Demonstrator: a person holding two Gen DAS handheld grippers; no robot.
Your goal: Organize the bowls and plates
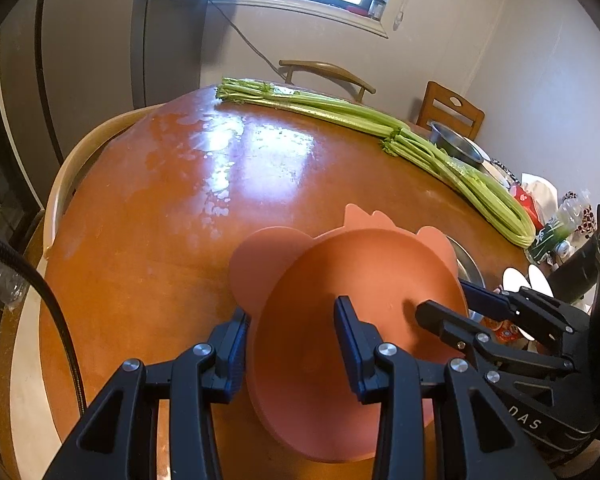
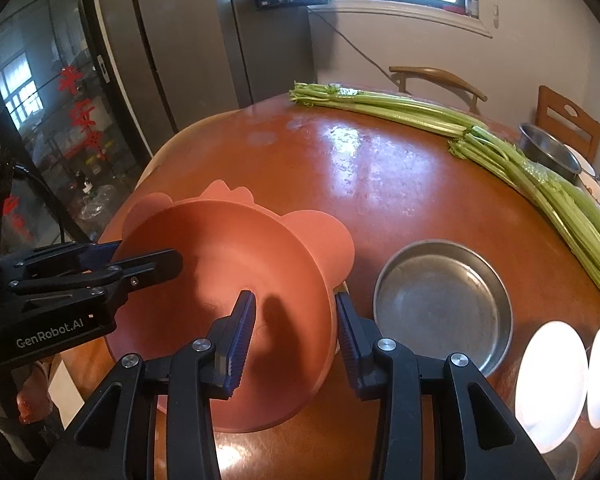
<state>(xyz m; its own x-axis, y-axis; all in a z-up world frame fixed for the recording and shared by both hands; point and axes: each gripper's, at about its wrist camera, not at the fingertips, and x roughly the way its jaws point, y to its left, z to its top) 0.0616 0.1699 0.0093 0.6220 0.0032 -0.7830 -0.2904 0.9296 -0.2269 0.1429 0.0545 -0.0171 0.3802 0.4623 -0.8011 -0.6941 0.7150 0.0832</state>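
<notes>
Holding one salmon-pink bowl (image 1: pixel 360 320) between them, the left gripper (image 1: pixel 290 344) and the right gripper (image 2: pixel 296 328) each clamp a side of its rim, one pad inside and one outside the wall, jaws closed on the thin edge. The bowl is matte plastic, round and shallow, with flat rounded flaps like ears and a small crest jutting from its rim, and it hangs tilted just above the glossy reddish-brown table (image 2: pixel 380 168), near the table's front edge. Just to its right one empty round steel pan (image 2: pixel 444 300) sits on the table. Farther right lie two white plates (image 2: pixel 552 380), side by side at the table's edge. One deeper steel bowl (image 2: pixel 548 152) stands at the far right, behind two bundles of celery (image 2: pixel 540 184) laid end to end.
</notes>
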